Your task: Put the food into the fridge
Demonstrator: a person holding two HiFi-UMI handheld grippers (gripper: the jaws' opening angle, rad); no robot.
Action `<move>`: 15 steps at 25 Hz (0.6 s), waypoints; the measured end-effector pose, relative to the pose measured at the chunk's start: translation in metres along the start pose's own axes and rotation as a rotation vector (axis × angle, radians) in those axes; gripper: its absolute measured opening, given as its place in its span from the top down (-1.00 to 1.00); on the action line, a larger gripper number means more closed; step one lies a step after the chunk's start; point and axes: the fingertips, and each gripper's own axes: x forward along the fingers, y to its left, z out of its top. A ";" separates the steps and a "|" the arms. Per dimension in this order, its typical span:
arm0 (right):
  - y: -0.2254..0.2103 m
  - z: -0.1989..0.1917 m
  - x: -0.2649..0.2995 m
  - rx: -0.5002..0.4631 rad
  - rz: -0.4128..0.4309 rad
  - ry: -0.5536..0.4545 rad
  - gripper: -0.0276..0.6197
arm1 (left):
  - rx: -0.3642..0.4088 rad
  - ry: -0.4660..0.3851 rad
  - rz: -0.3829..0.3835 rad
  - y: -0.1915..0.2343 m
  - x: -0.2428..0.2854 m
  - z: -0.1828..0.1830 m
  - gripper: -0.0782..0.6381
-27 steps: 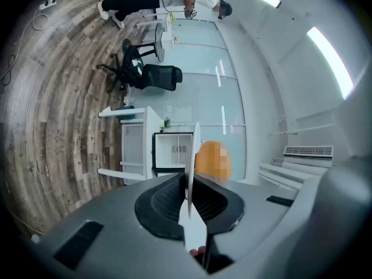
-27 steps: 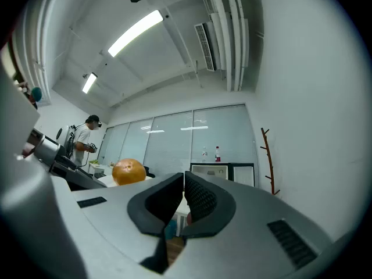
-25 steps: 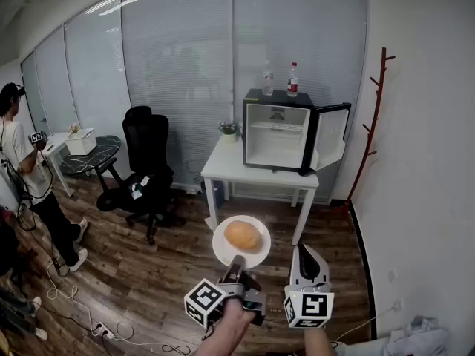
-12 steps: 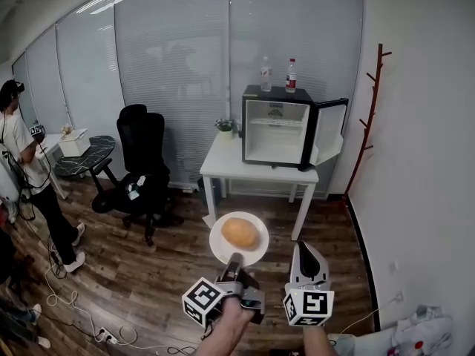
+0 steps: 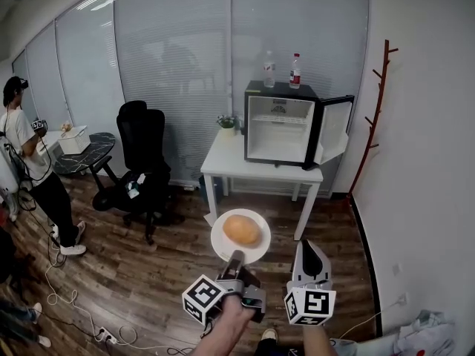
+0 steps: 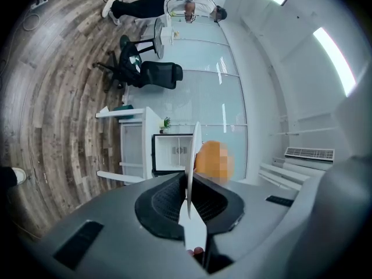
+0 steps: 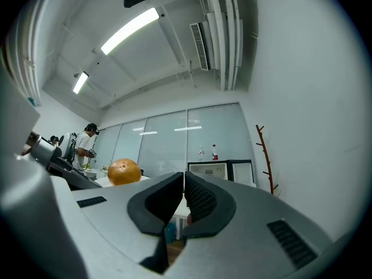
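A round orange food item lies on a white plate. My left gripper is shut on the plate's near rim and holds it level above the floor. In the left gripper view the plate shows edge-on between the pads, with the food beside it. My right gripper hovers to the right of the plate, shut and empty; its jaws meet with nothing between them. The small black fridge stands on a white table ahead, its door swung open to the right.
Two bottles stand on the fridge top, and a small plant sits on the table beside it. A black office chair is on the left, a person stands at far left, and cables lie on the wooden floor. A coat rack leans by the right wall.
Both grippers and the plate have drifted slightly forward toward the fridge table, keeping the same pose. The person at far left has shifted position.
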 end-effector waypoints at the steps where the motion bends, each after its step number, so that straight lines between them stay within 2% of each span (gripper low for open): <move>1: -0.005 -0.002 0.007 0.003 0.000 0.000 0.83 | 0.000 0.000 0.003 0.001 0.008 -0.001 0.66; 15: -0.103 -0.020 0.122 0.027 0.040 -0.011 0.83 | 0.027 -0.044 -0.032 -0.020 0.152 -0.031 0.66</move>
